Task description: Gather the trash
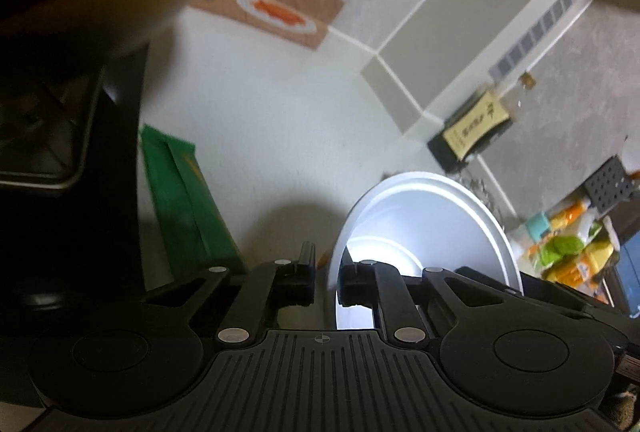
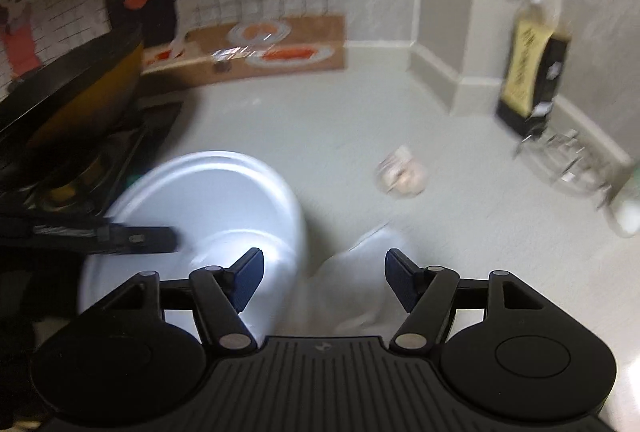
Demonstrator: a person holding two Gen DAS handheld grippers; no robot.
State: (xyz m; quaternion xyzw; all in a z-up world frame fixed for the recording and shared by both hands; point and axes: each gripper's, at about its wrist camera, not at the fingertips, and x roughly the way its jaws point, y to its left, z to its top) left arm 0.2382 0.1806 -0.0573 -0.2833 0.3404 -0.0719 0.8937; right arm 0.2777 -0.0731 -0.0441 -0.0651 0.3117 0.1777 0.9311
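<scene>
Left gripper [image 1: 325, 282] clamps the round white plastic bowl's [image 1: 424, 228] rim; right gripper [image 2: 324, 280], jaws apart, straddles white crumpled paper [image 2: 360, 284] at six o'clock; thin-rim hold risks slipping.

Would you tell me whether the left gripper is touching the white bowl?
Touching: in the left wrist view, the left gripper has its fingers closed on the white bowl's rim.

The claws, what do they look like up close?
Both claws are black plastic. The left claw and right claw each have two big round discs, a ribbed plate with a tiny crosshair mark, thin linkage bars joined by shiny silver pins, and dark blue pads on the fingers. No cables or sleeves show.
</scene>
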